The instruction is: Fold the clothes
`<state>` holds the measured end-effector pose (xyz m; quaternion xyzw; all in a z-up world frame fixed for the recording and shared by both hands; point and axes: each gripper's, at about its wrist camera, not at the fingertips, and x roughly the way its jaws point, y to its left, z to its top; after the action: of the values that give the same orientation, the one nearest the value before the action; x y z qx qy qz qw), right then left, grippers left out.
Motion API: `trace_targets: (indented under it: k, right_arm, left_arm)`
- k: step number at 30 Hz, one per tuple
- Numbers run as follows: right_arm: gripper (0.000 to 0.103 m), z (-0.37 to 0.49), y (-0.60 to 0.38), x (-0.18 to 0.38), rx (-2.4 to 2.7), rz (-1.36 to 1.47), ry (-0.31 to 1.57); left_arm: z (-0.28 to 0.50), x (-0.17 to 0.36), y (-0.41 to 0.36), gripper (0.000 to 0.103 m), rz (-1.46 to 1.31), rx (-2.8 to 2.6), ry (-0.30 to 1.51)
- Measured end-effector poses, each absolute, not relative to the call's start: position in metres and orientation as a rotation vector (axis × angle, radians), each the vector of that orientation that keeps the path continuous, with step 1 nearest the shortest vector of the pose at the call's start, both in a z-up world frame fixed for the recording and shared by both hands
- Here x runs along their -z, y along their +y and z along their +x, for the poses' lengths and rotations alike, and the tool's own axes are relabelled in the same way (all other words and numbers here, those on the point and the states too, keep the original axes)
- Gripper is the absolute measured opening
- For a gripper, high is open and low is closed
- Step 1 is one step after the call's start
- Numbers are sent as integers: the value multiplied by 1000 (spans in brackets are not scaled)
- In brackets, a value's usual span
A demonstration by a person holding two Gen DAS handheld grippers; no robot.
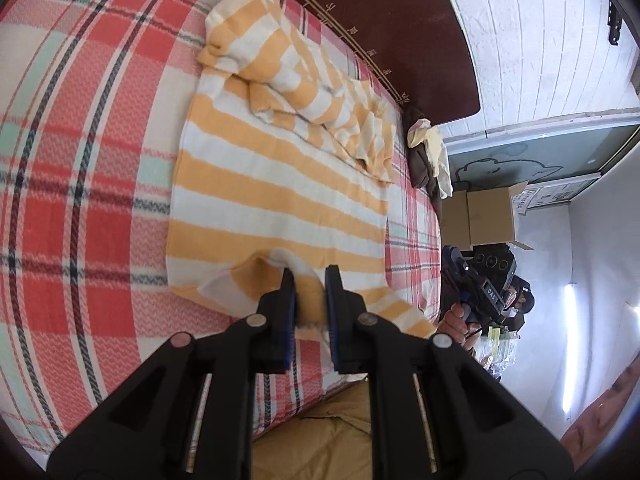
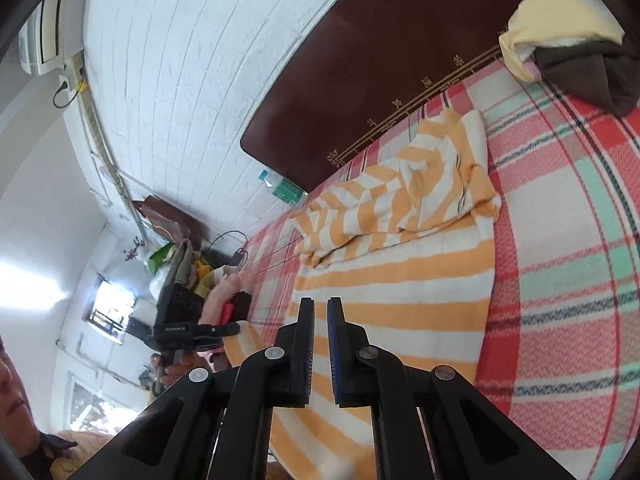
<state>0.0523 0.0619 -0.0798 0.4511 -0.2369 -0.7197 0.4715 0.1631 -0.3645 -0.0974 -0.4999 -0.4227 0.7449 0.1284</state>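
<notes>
In the left wrist view, the left gripper [image 1: 310, 280] pinches a bunched fold at the near hem of the striped shirt [image 1: 280, 184], with orange-and-white cloth filling the gap between its blue-padded fingers [image 1: 289, 286]. The shirt lies spread on the plaid bedspread [image 1: 80, 200], its body flat and its far part crumpled into a heap of sleeves near the dark headboard [image 1: 400, 20]. A small pile of brown and cream clothes [image 1: 428, 152] sits at the bed's edge by the headboard, and a cardboard box [image 1: 480, 216] stands beyond it on the floor. At the right edge of the bed, a hand holds the right gripper [image 1: 472, 284]; its jaws cannot be made out from here. In the right wrist view, the right gripper [image 2: 320, 308] hovers over the shirt [image 2: 400, 280], its jaws slightly apart with only a narrow gap, nothing caught between them. The shirt's striped body runs under the fingers toward the rumpled sleeves by the headboard [image 2: 380, 60]. The left gripper [image 2: 236, 326] appears at the shirt's left edge, holding cloth. The brown and cream pile [image 2: 580, 52] sits at the upper right on the bedspread [image 2: 560, 280].
</notes>
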Motion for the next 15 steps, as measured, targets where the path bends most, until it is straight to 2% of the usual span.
trace_targets:
  k: [1, 3, 5, 8, 15]
  right_arm:
    - [13, 52, 59, 76, 1797, 1108, -512]
    - [35, 61, 52, 70, 1907, 1107, -268]
    - [51, 78, 47, 70, 1948, 1098, -33]
    - [59, 103, 46, 81, 1895, 1127, 119]
    - [66, 183, -1, 101, 1636, 1063, 414]
  left_arm:
    - [160, 98, -364, 15, -1464, -2165, -1219]
    - [154, 101, -361, 15, -1486, -2156, -1201]
    - [153, 108, -360, 15, -1511, -2144, -1196]
    - [154, 116, -360, 15, -1532, -2136, -1208]
    - [153, 113, -363, 15, -1505, -2154, -1235]
